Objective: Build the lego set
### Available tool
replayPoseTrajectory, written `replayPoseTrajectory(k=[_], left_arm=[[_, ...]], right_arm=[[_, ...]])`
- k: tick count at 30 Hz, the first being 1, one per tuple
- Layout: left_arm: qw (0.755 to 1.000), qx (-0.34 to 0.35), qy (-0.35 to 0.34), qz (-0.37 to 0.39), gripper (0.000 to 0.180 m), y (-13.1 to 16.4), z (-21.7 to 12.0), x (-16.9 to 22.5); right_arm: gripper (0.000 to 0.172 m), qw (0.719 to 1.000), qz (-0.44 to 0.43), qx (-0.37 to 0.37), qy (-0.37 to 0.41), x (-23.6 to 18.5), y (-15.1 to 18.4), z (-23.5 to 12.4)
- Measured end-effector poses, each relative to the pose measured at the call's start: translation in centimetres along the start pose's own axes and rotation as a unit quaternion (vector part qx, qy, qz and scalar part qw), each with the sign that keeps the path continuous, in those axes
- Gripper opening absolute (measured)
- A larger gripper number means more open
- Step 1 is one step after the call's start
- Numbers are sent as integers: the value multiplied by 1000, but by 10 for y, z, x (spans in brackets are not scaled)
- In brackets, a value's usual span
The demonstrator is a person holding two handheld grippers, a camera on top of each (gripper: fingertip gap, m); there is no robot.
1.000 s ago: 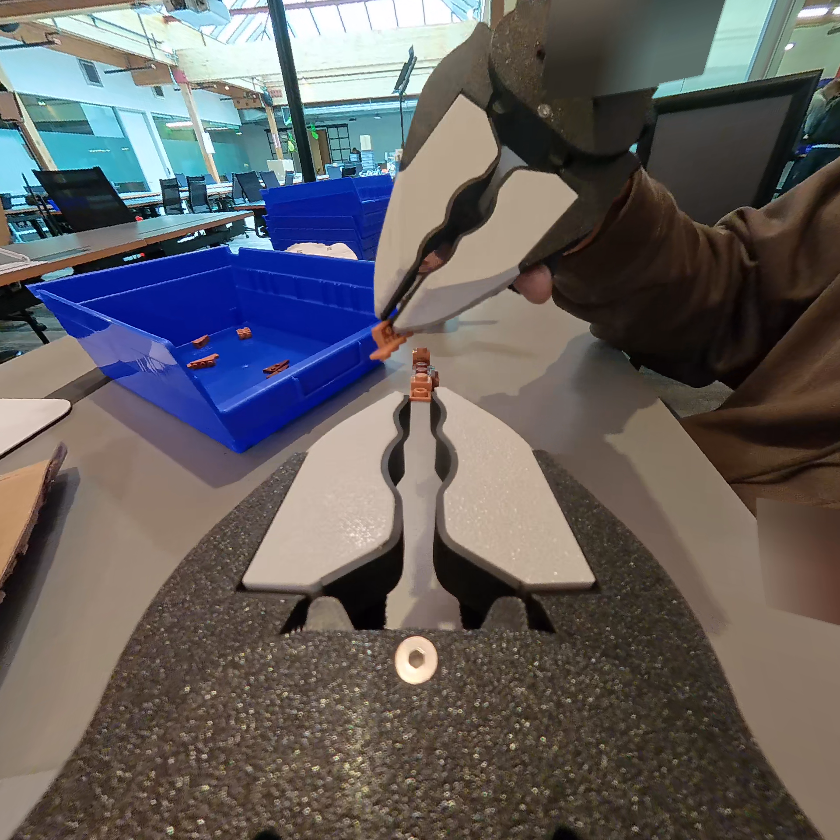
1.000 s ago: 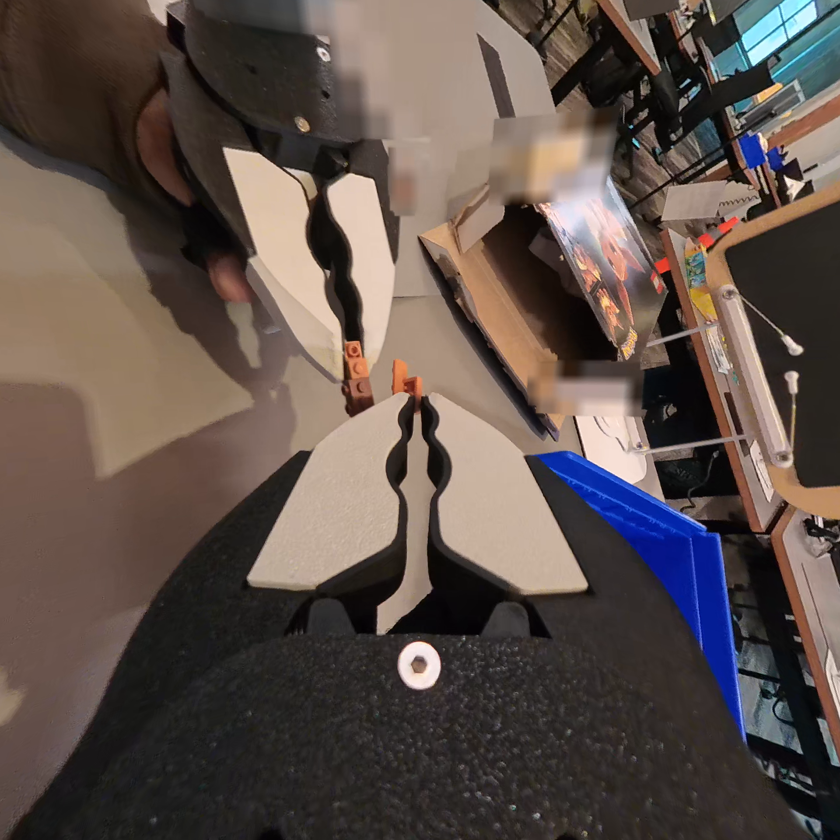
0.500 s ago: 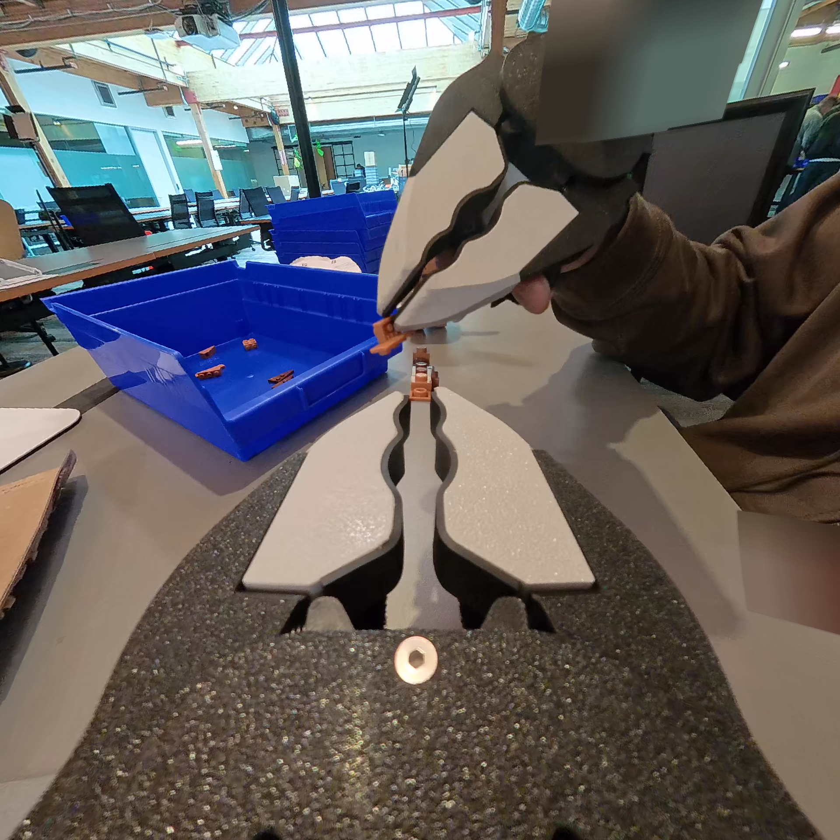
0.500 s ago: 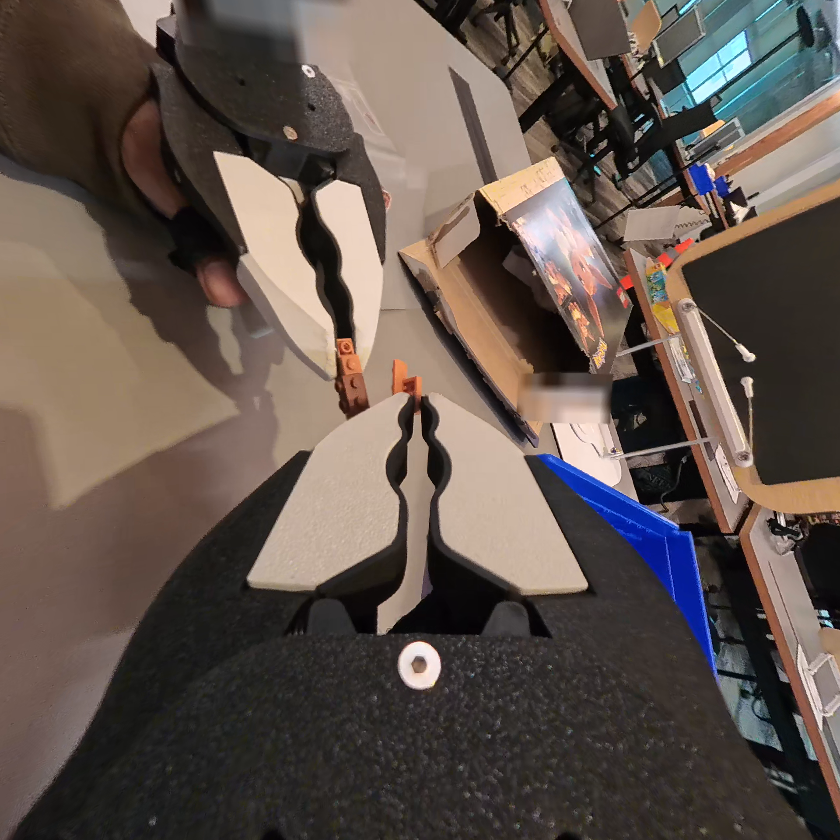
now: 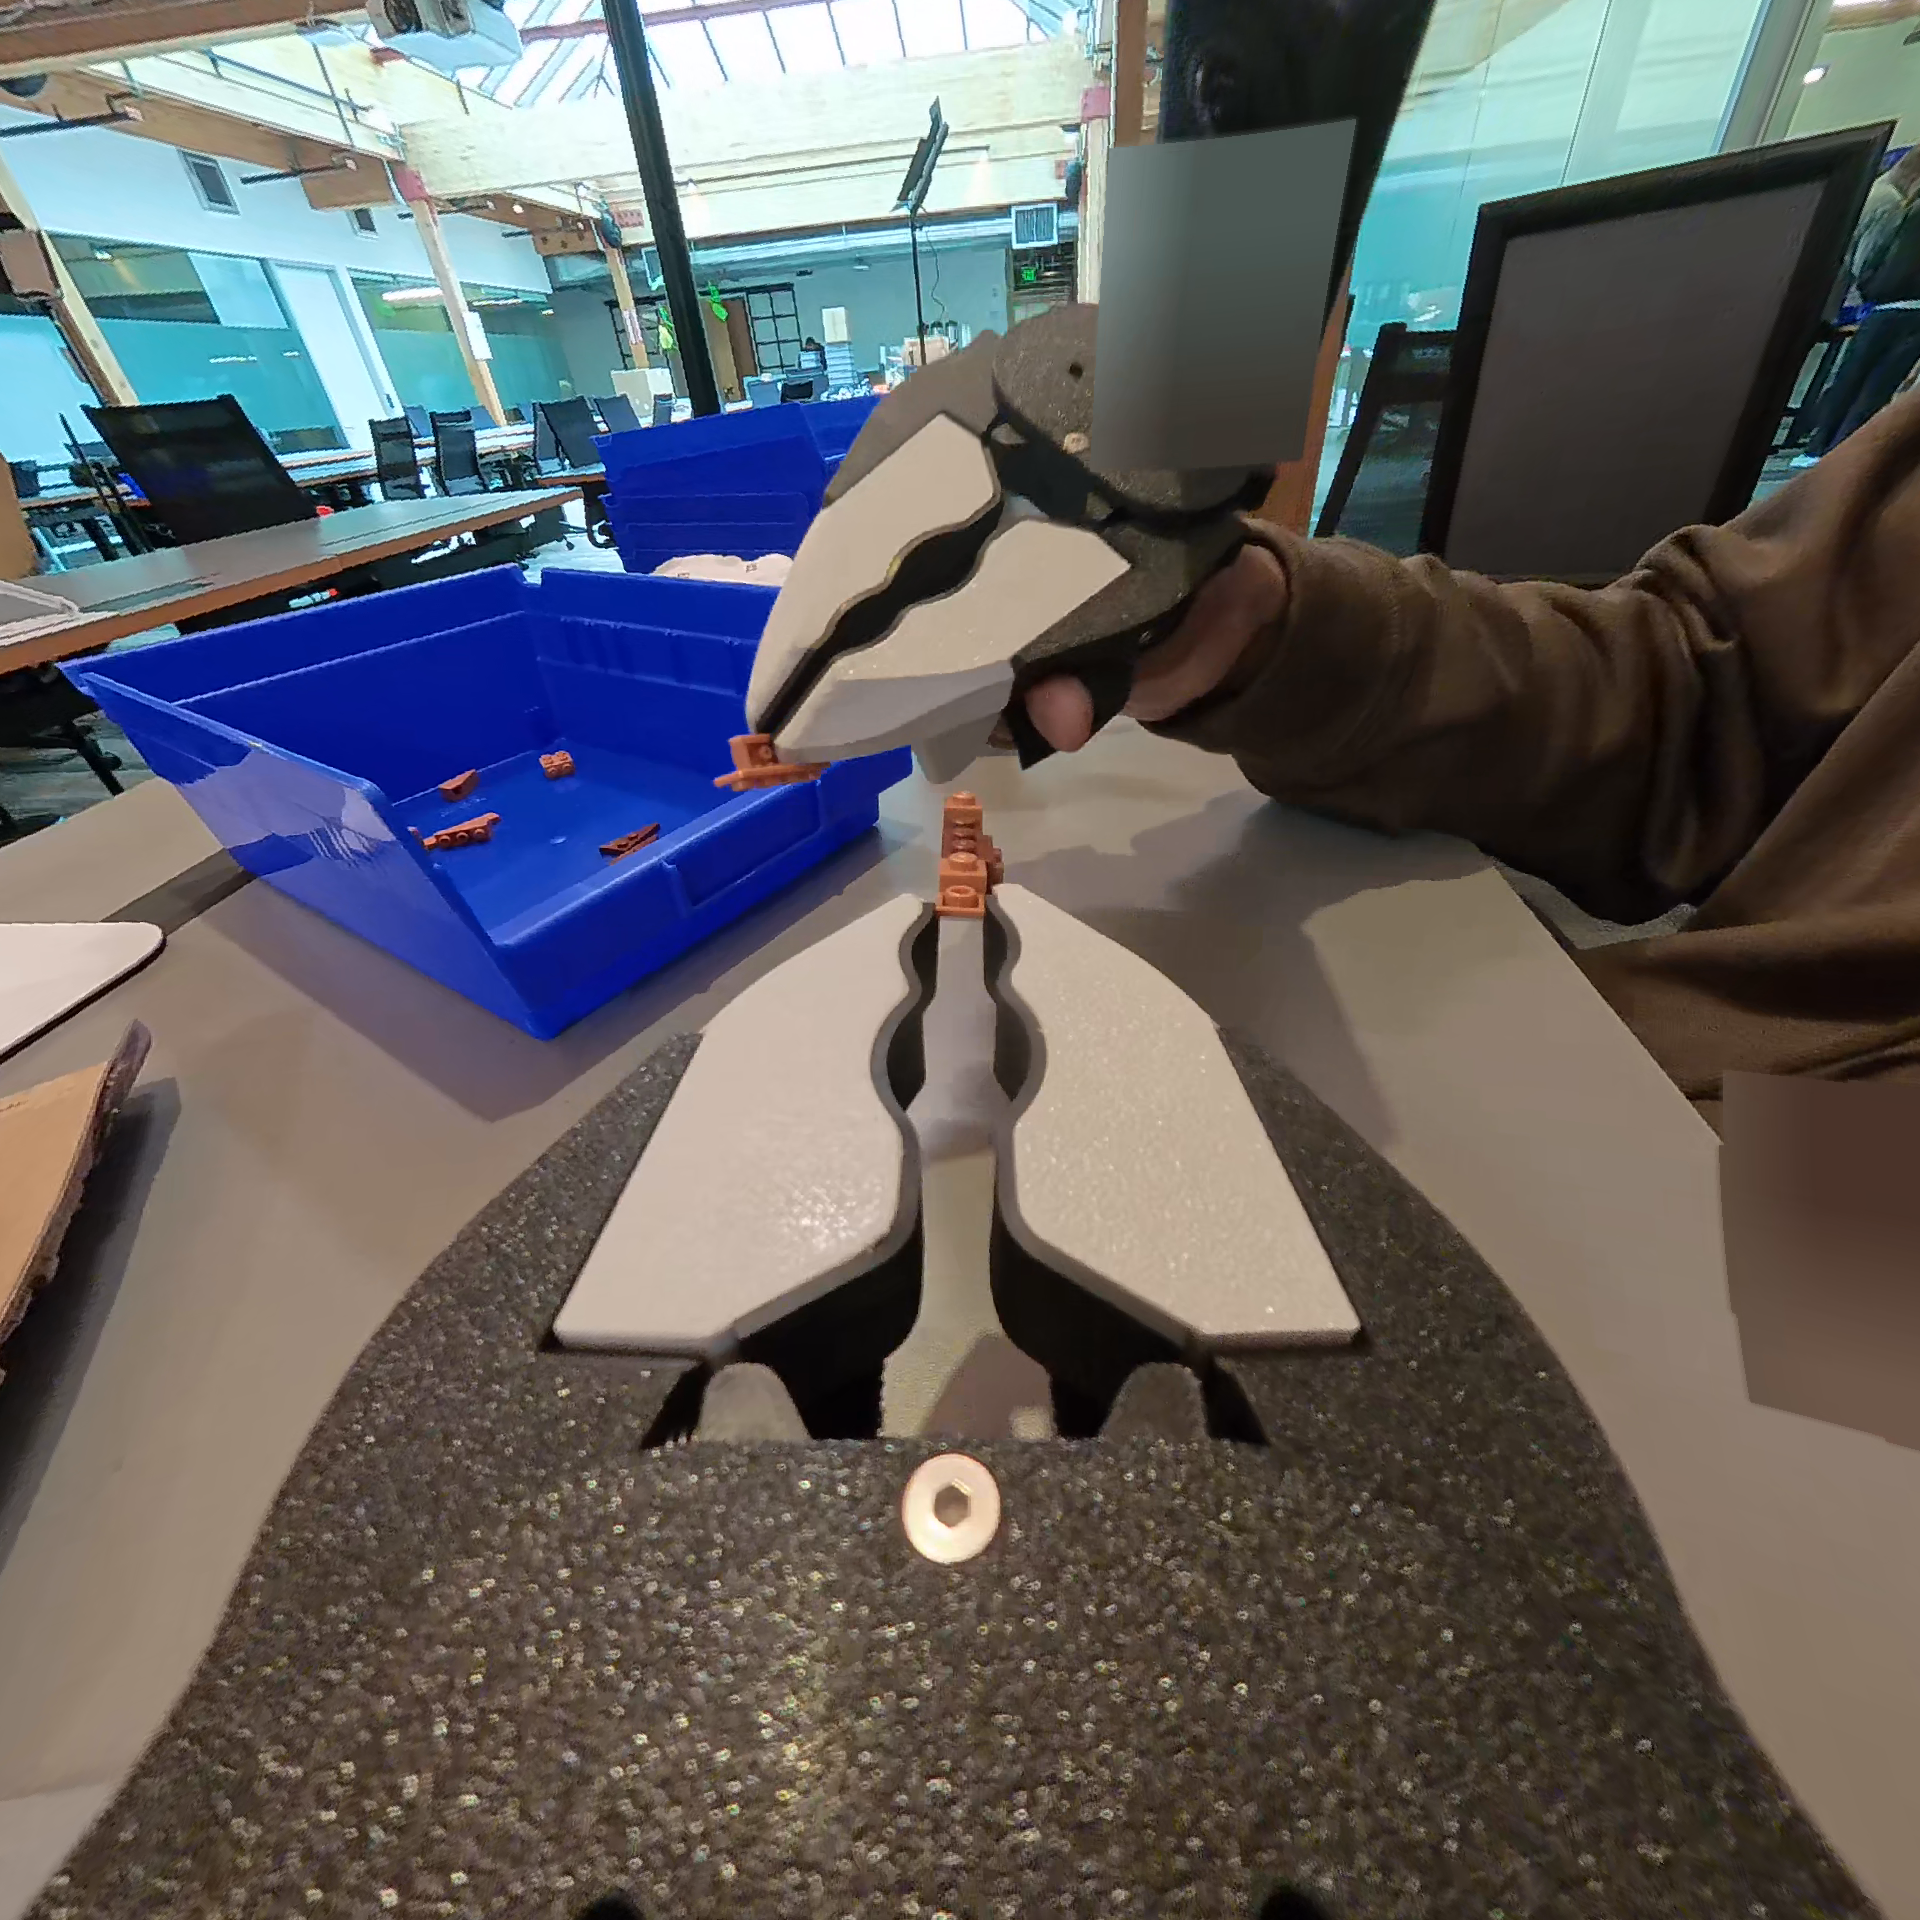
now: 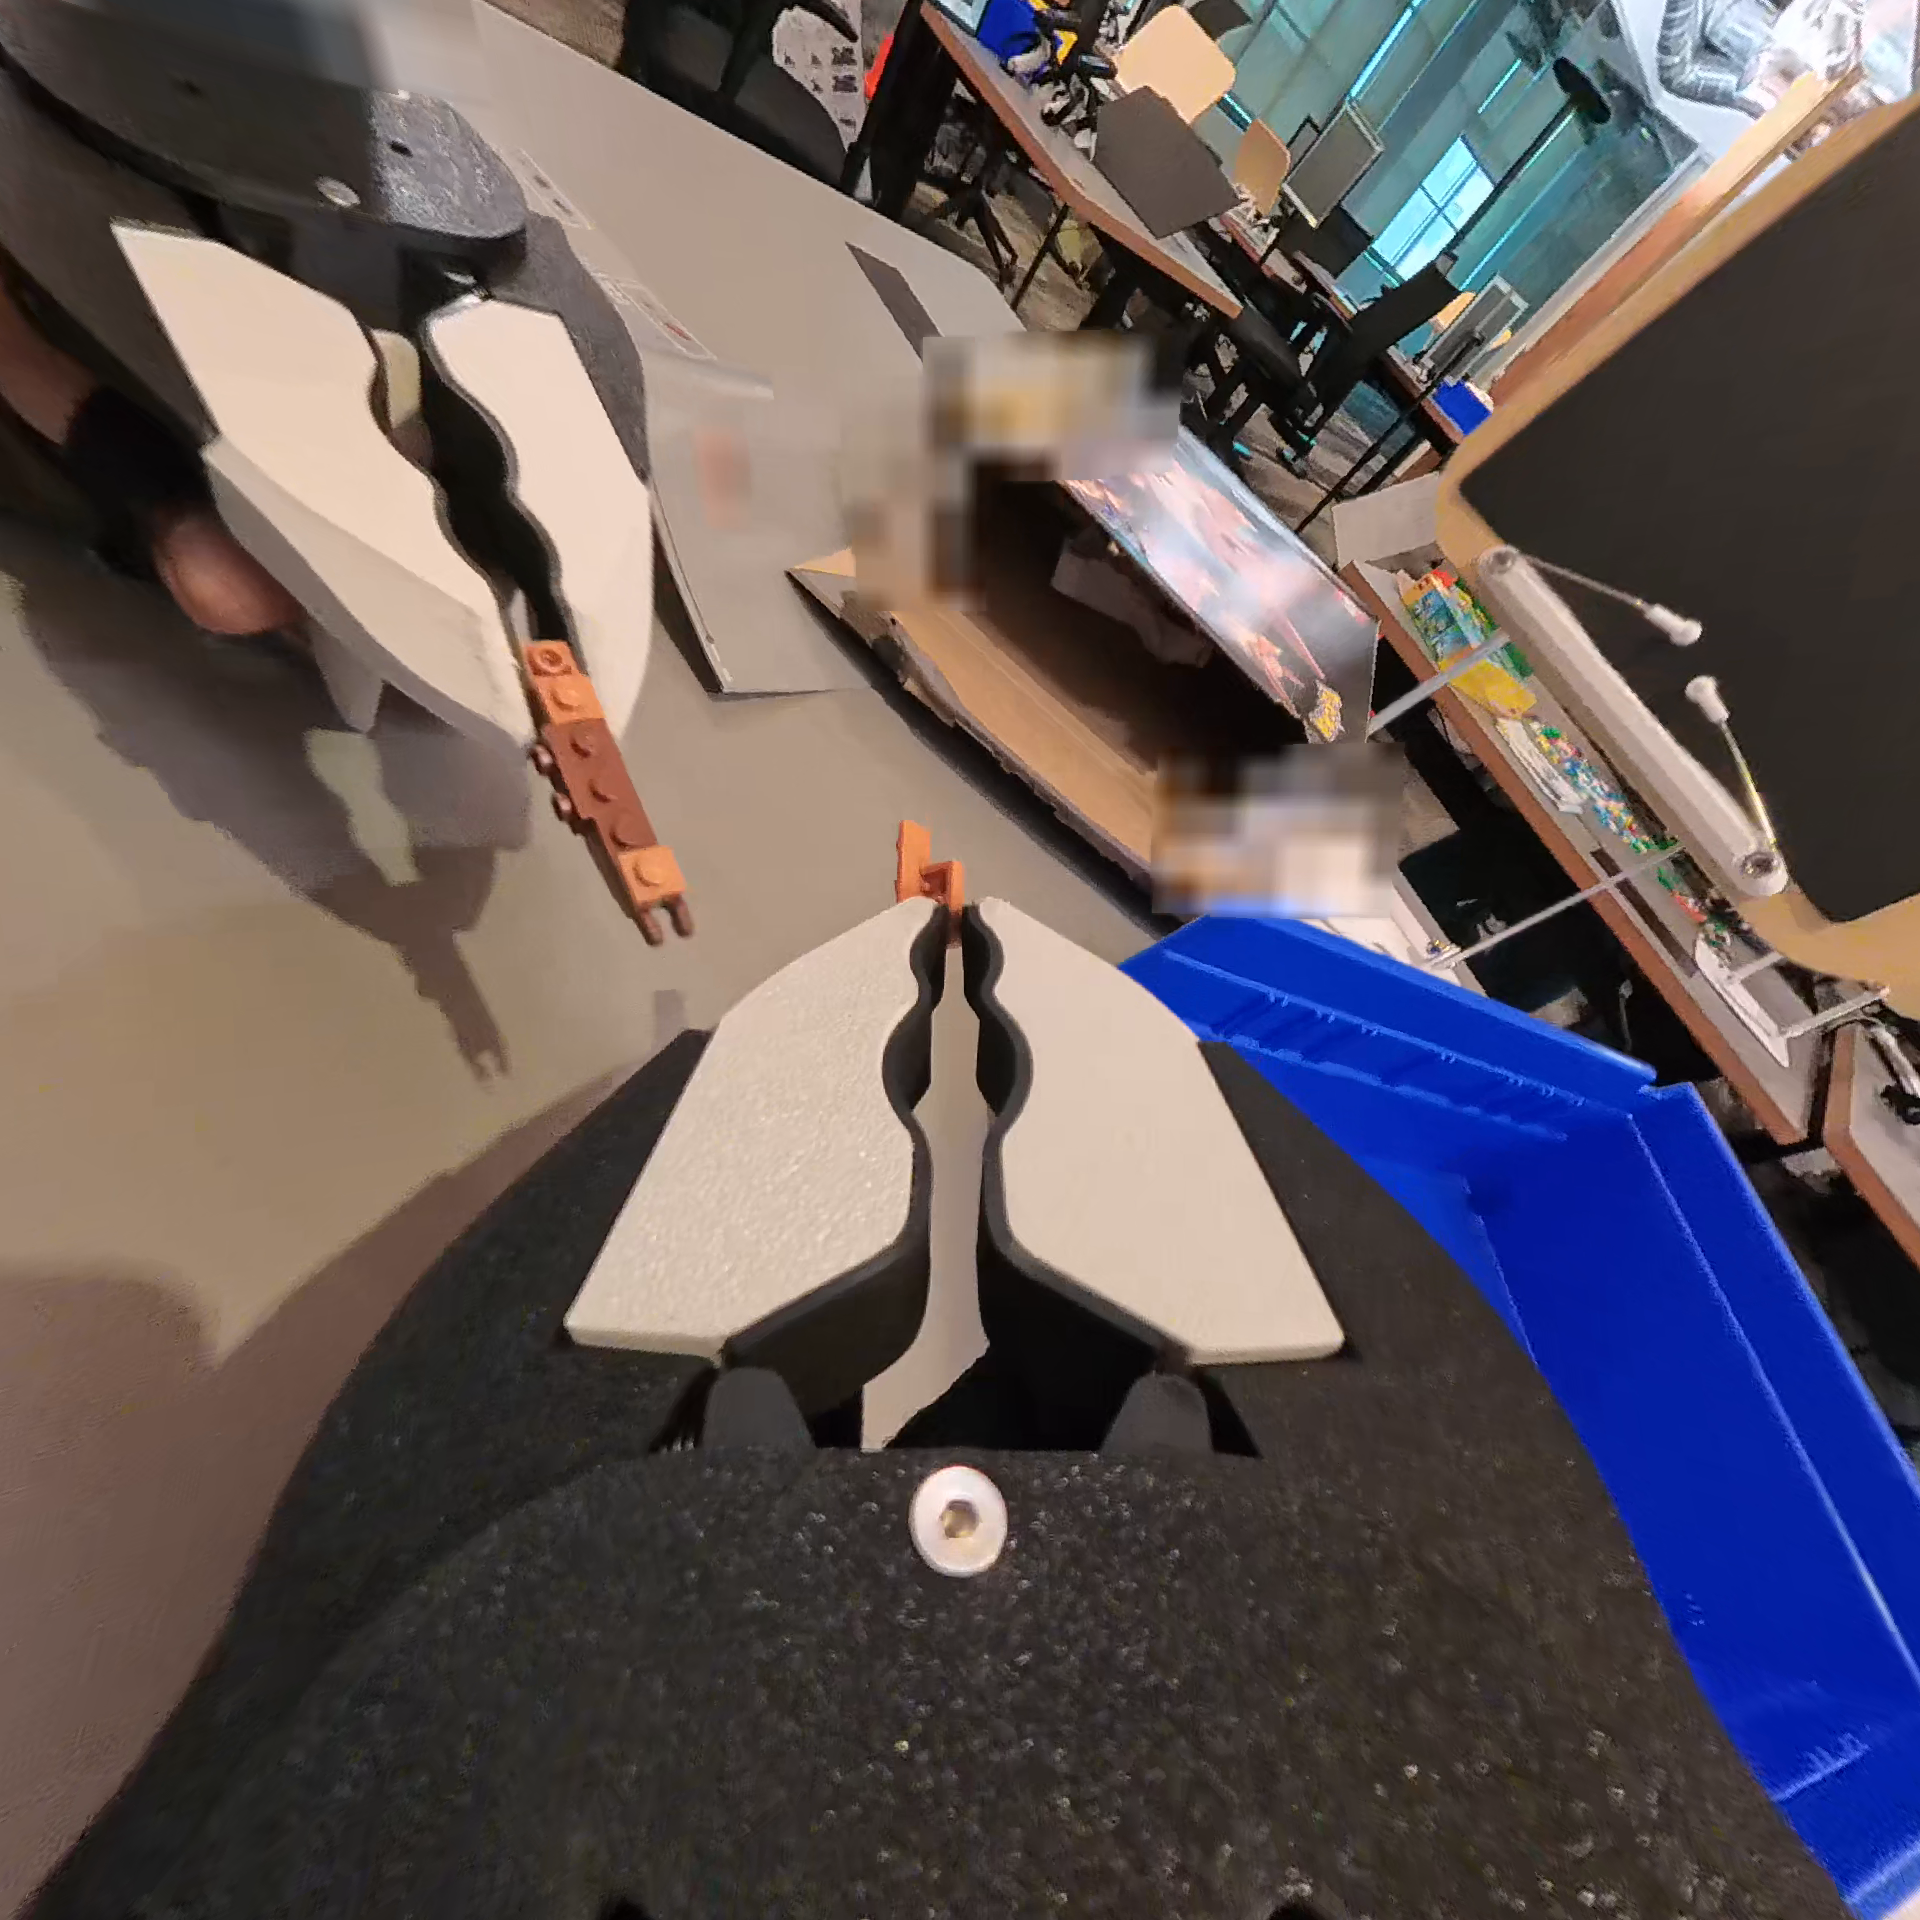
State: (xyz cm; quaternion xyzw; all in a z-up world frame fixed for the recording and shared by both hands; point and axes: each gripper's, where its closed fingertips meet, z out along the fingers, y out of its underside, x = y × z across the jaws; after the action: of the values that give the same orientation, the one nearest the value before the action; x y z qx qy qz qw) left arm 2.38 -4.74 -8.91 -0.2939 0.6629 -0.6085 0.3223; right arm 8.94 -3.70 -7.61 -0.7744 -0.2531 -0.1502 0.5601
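The left gripper (image 5: pixel 961 902) is pinching a brown brick strip (image 5: pixel 964 854) at one end – its jaws are pressing on both sides, and the strip is sticking out past the tips above the grey tabletop (image 5: pixel 1299 997). In the right wrist view the same strip (image 6: pixel 601 779) is hanging from those jaws, clear of the surface.

The right gripper (image 6: pixel 954 914) is pinching a small orange piece (image 6: pixel 925 878), its jaws nearly pressed together on it. In the left wrist view that piece (image 5: pixel 764 764) is hovering over the near rim of a blue bin (image 5: pixel 343 810) – just beside the strip, not touching it. A few more brown pieces (image 5: pixel 462 831) are lying on the bin floor. A cardboard box (image 6: pixel 997 686) is sitting farther along the tabletop.
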Motion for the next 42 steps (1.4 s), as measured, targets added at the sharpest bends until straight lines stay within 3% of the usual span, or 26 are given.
replayPoseTrajectory(k=[42], left_arm=[[1000, 16, -3, 9, 8, -8, -3, 1]], right_arm=[[2, 1000, -4, -1, -3, -6, 4, 3]])
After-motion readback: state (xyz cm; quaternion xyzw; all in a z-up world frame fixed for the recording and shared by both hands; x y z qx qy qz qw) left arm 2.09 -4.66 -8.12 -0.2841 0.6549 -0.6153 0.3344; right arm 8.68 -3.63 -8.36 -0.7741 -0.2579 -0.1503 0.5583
